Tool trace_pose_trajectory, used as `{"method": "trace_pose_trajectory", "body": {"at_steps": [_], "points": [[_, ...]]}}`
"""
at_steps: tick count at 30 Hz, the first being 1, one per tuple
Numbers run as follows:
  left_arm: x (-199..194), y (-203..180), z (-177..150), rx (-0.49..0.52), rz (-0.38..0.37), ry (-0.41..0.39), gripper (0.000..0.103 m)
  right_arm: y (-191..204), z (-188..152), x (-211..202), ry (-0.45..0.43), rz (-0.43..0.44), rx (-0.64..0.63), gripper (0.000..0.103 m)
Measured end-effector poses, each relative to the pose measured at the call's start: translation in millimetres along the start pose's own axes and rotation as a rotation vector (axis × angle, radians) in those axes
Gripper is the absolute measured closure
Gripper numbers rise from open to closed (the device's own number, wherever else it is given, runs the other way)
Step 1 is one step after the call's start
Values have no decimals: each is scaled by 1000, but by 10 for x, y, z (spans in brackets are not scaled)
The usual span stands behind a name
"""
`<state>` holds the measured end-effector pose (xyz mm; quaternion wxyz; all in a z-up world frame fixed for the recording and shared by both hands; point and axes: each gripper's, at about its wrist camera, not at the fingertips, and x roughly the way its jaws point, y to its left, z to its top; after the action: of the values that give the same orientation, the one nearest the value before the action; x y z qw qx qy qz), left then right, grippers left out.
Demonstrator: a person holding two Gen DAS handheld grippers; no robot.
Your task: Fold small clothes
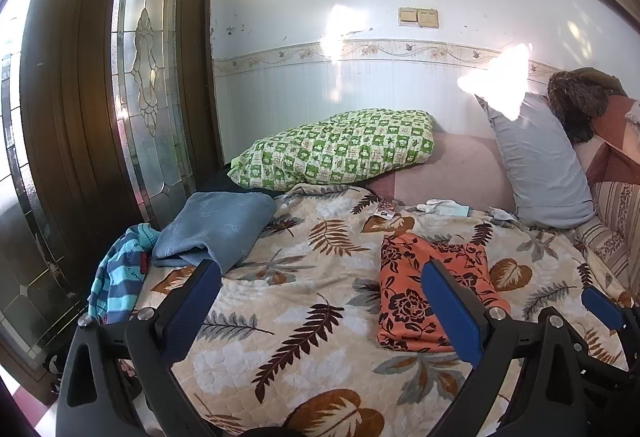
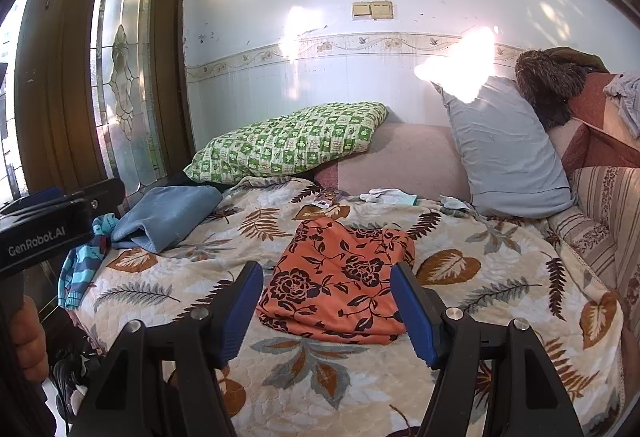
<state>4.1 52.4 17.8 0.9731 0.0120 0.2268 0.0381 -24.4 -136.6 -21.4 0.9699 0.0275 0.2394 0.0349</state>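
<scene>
Judging by how things lie, the work looks partly done: an orange floral garment (image 2: 340, 285) rests folded into a neat, layered rectangle in the middle of the bed (image 2: 500, 277), on the leaf-print quilt, with its stacked edges showing along the near side. A folded blue cloth (image 2: 168, 217) lies near the left edge of the bed, and just beside it a striped turquoise garment (image 2: 80, 265) hangs crumpled over the bed's side, apparently yet to be folded. Some small pale items (image 2: 384, 195) lie near the grey pillow (image 2: 504, 149), too small to identify. The right gripper (image 2: 326, 311) hovers above the near edge of the orange piece, jaws apart and empty. The left gripper (image 1: 320, 305) also has its jaws apart, holding nothing, over bare quilt between the blue cloth and the orange garment.
</scene>
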Motion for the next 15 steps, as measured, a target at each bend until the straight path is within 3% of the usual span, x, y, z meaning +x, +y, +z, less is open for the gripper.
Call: {"method": "trace_pose_trajectory", "body": {"at_steps": [15], "points": [[-86, 118, -1, -13, -17, -16, 3, 212, 65, -70, -17, -11, -43, 33]]}}
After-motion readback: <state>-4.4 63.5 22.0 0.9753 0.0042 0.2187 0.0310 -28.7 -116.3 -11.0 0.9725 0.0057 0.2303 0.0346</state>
